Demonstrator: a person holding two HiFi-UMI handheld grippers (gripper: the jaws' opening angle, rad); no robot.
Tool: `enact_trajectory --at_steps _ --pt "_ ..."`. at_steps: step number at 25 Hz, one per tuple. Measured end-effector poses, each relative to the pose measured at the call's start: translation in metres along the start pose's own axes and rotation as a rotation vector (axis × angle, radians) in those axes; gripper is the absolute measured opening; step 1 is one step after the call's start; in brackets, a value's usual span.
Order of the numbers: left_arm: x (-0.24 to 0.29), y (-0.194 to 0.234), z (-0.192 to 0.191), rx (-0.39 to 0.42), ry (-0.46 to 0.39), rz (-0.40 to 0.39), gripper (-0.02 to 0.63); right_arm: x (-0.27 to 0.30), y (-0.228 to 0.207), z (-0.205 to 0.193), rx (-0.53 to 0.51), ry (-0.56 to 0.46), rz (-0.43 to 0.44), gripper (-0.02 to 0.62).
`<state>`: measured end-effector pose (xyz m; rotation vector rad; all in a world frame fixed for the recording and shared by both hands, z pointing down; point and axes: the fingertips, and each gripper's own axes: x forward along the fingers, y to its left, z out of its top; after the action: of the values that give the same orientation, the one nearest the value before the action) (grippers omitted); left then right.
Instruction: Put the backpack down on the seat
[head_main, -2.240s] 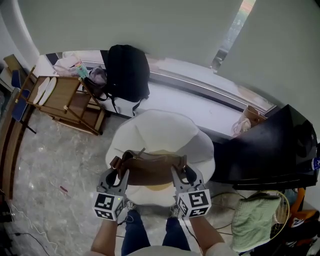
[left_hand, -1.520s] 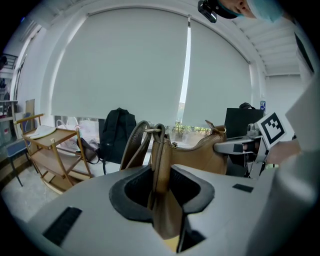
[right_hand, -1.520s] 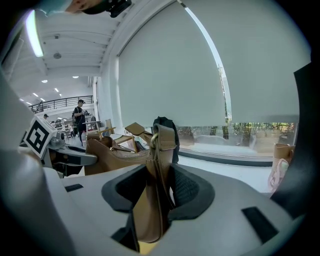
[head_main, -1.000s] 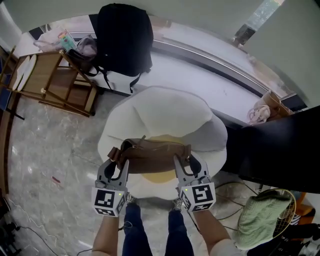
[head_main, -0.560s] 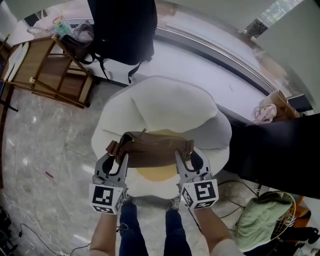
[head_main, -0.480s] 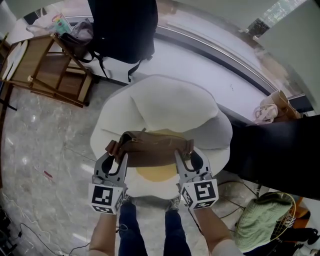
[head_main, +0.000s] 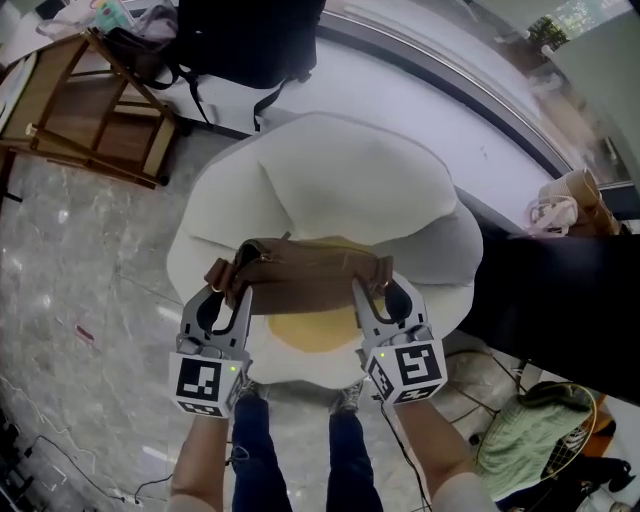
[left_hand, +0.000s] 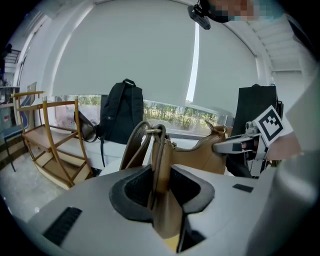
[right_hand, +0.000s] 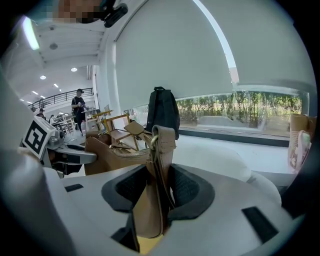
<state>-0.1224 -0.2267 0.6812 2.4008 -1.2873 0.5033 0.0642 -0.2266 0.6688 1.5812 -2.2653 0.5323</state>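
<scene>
Hanging between my two grippers, the brown bag (head_main: 305, 283) is at the middle of the frame, just over the yellow centre of the white seat (head_main: 350, 190); I cannot tell whether it touches the cushion. My left gripper (head_main: 232, 293) pinches the bag's left end at its strap, and my right gripper (head_main: 378, 292) pinches the right end. A black backpack (head_main: 250, 40) stands at the top edge, with a wooden rack (head_main: 90, 110) at upper left.

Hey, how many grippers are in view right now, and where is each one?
2. The left gripper is clamped on the left strap end of the brown bag. The right gripper is clamped on its right end. Both are over the white seat. No others show.
</scene>
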Motion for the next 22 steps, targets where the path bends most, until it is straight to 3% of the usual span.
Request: enact_trajectory --at_steps 11,22 --pt "0.037 0.005 -0.056 0.025 0.044 -0.012 0.115 0.032 -0.015 -0.065 0.023 0.044 -0.001 0.166" --pt "0.058 0.012 -0.084 0.013 0.073 -0.014 0.115 0.055 -0.024 -0.090 0.019 0.069 0.007 0.166"
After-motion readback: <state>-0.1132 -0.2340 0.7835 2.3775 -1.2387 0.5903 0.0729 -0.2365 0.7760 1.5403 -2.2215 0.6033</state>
